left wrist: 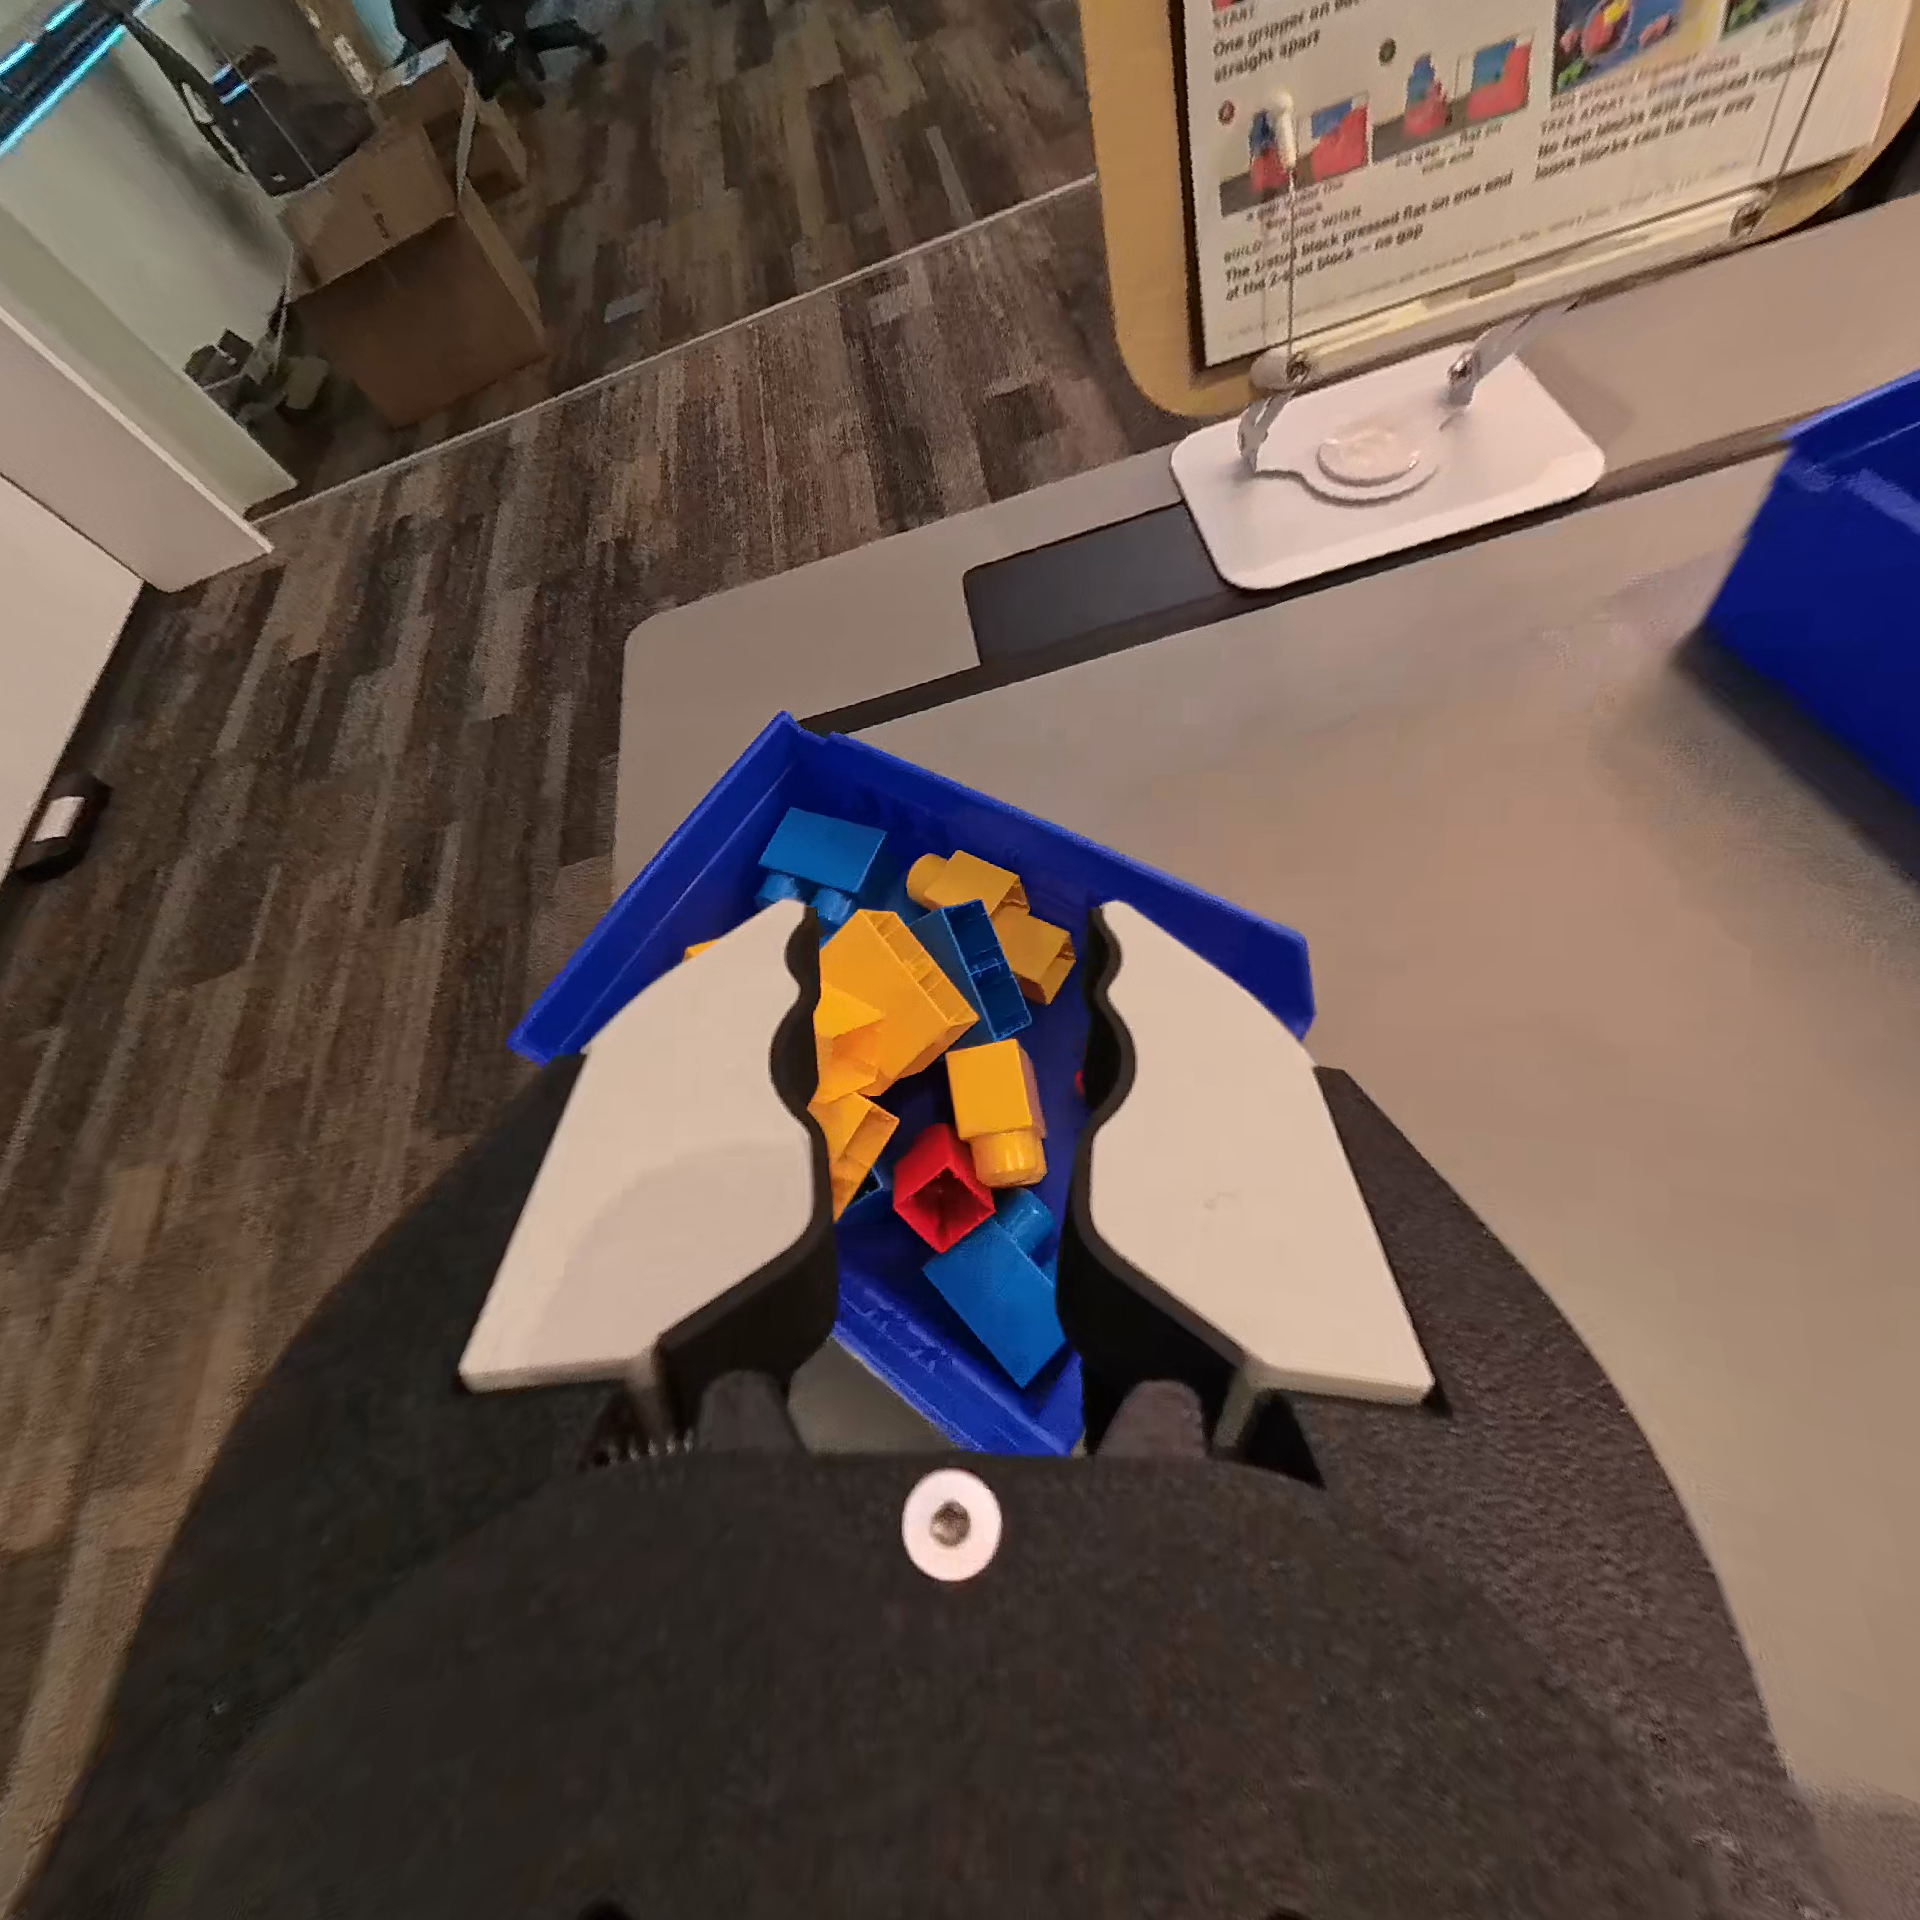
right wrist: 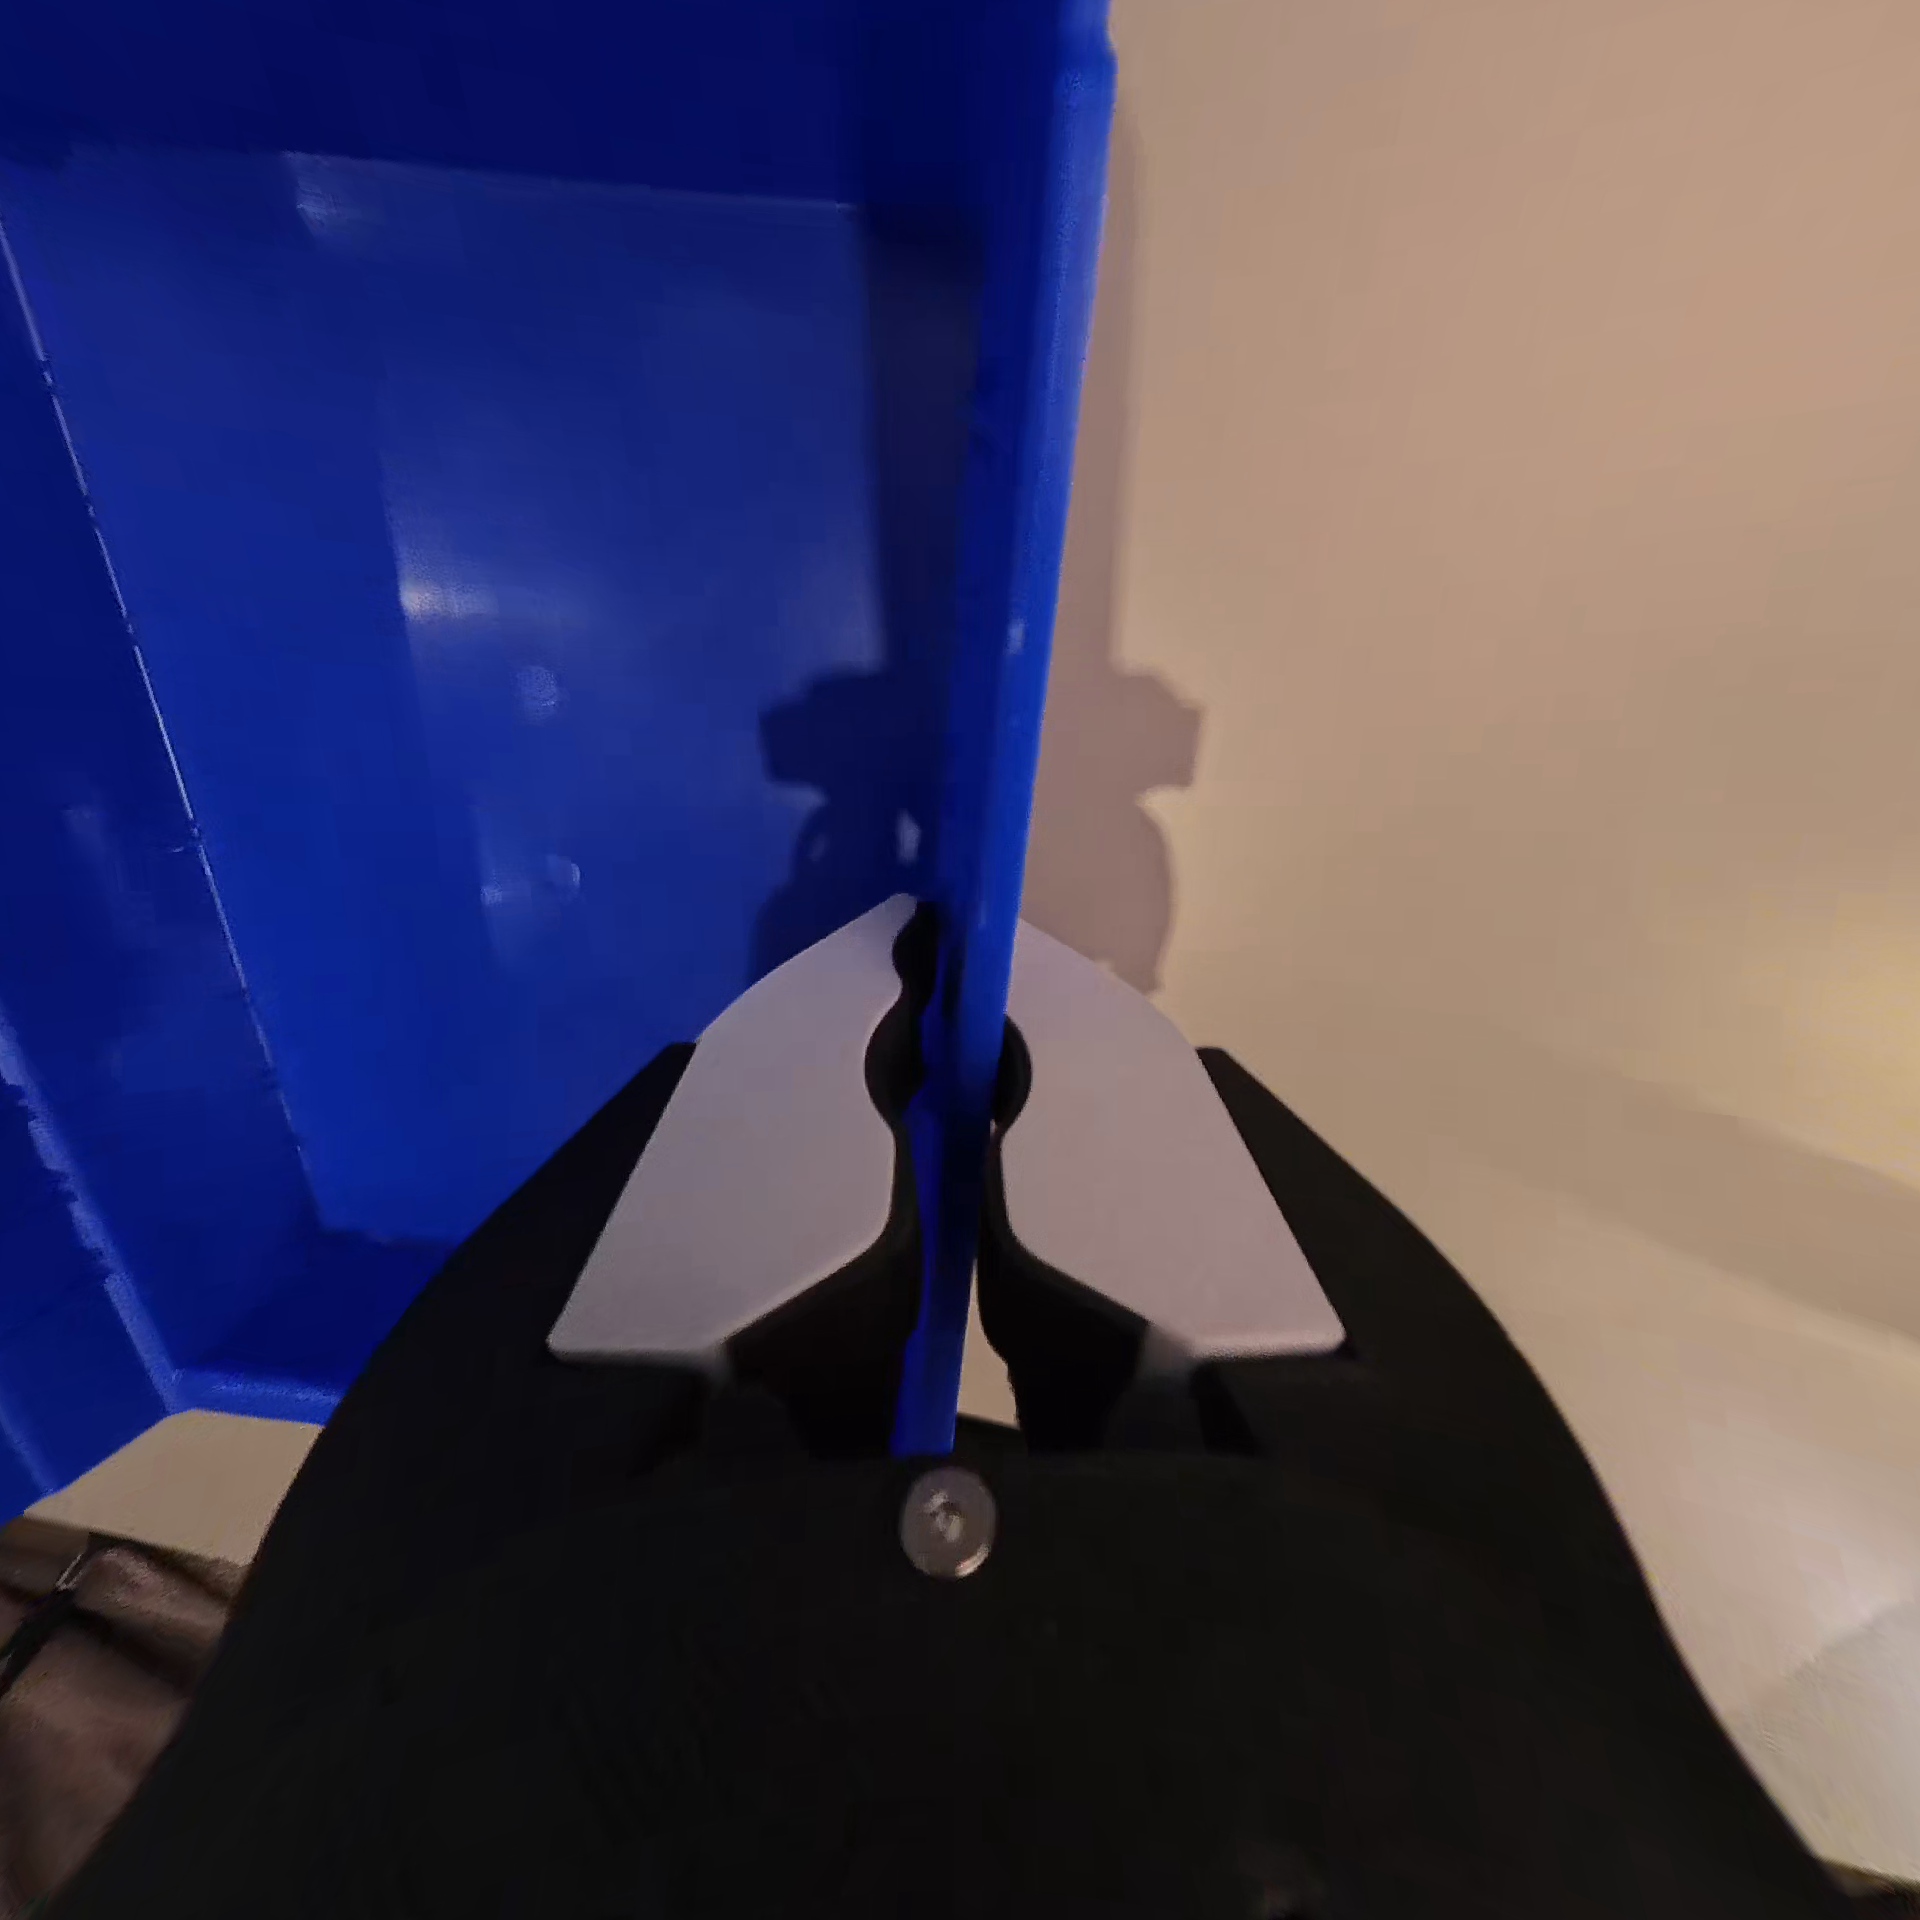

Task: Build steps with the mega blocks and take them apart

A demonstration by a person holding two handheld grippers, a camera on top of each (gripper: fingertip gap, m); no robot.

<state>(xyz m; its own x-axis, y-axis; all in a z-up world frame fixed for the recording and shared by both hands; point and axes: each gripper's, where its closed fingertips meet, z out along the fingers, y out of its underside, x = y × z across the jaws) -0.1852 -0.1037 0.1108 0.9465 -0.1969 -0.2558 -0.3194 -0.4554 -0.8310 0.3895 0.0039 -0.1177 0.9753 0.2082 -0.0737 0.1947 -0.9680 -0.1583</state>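
Note:
In the left wrist view a small blue bin [left wrist: 665, 914] sits at the table's left corner. It holds several loose mega blocks: yellow ones [left wrist: 894, 987], a red one [left wrist: 940, 1195] and blue ones [left wrist: 997, 1309]. My left gripper [left wrist: 948, 914] is open and empty above this bin, with its fingers to either side of the pile. My right gripper [right wrist: 961, 925] is shut on the right side wall [right wrist: 1008, 623] of a second blue bin [right wrist: 520, 623]. No blocks show in the part of that bin I see. The same bin shows at the right edge of the left wrist view [left wrist: 1829, 623].
A grey table [left wrist: 1351, 935] carries both bins. At its back stands a board with an instruction sheet [left wrist: 1455, 156] on a white base [left wrist: 1392, 478], beside a black strip [left wrist: 1081, 592]. The table edge drops to wood-pattern floor on the left, with cardboard boxes [left wrist: 416, 270] beyond. Across from one pair of fingers to the other is roughly 60 cm.

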